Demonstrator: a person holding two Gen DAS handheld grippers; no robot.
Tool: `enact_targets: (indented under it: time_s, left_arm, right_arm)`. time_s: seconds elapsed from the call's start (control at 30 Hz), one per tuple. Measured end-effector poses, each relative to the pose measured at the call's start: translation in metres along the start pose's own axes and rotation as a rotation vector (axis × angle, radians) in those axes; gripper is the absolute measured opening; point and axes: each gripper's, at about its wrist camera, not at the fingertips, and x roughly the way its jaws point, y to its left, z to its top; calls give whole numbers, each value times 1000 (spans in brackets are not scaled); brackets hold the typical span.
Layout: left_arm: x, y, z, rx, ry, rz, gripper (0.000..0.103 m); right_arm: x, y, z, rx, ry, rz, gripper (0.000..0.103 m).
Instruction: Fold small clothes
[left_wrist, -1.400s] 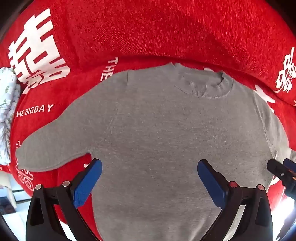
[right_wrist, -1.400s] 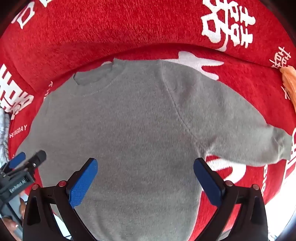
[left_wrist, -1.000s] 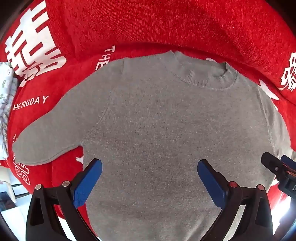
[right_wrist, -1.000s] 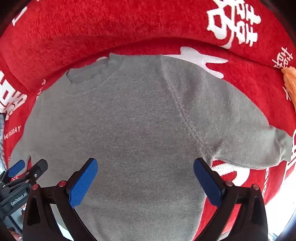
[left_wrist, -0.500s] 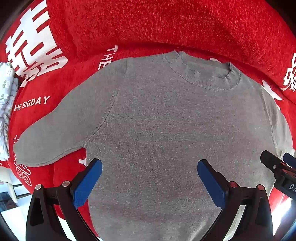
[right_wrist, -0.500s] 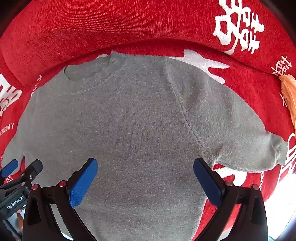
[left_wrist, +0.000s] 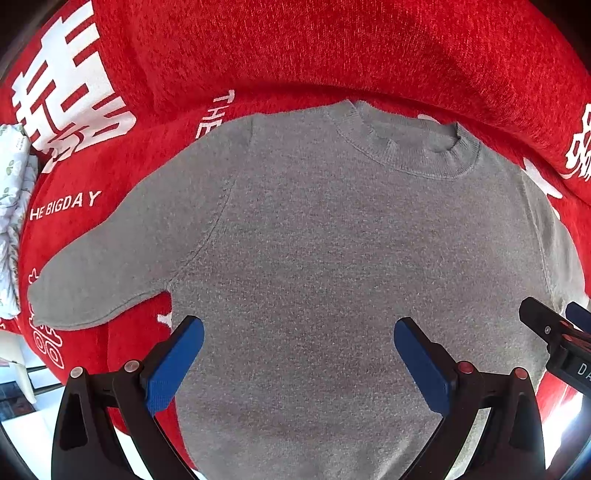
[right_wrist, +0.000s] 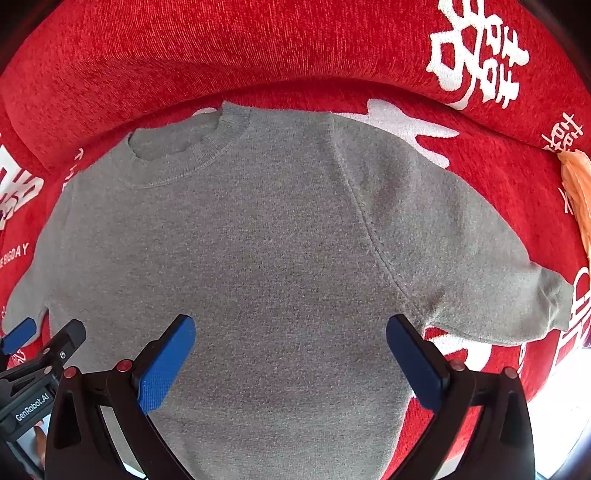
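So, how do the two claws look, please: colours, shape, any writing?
Both the left claw and the right claw have black angular frames, flat blue textured pads and small red and silver screws. White "GenRobot.AI" lettering marks the left claw's body in the right wrist view.

The red cover (left_wrist: 332, 55) read "THE BIGDAY" in white; the left tool (right_wrist: 40, 354) bore "GenRobot.AI".
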Motion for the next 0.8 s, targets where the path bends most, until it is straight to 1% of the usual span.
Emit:
enact_targets:
  time_s: [0.8]
  left_arm:
    - [-5, -5, 0, -4, -8, -1, 103]
  right_arm:
    - [-4, 4, -2, -8, -2, -7, 103]
